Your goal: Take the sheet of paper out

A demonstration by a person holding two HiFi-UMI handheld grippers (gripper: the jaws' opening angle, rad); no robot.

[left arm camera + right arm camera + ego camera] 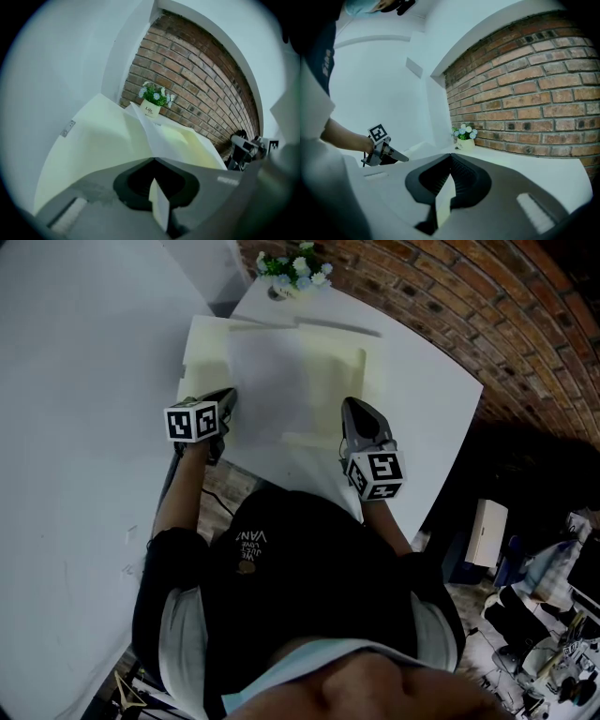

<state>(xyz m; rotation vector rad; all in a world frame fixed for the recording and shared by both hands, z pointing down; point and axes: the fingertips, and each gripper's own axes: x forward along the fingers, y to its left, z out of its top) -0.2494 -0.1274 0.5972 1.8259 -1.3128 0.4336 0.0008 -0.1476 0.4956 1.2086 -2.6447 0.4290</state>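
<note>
A: Sheet position?
B: White paper sheet (pixel 267 381) lay on the open pale-yellow card folder (pixel 211 343), long axis running away from the person. Left claw (pixel 230 394) and right claw (pixel 348 405) were each clamped on a near corner, equally close.
A: Obstructions?
B: Small pot of flowers (pixel 292 274) stood beyond on the white bench (pixel 427 399). The sheet's far edge was possibly tucked under a folder flap.

**Black top, grey claws**

The person wears a black top (pixel 300 568) with pale lettering (pixel 251 547) on the chest and light grey short sleeves (pixel 178 620). The left claw (pixel 229 395) and right claw (pixel 350 406) have smooth grey shells that taper to a point. Each carries a white cube (pixel 192 421) printed with black square markers. Inside the right claw's hollow is a black ribbed lining (pixel 461 176), and a pale ridged strip (pixel 536 213) sits on one shell. A thin dark cable (pixel 364 158) hangs by the left claw's handle.
</note>
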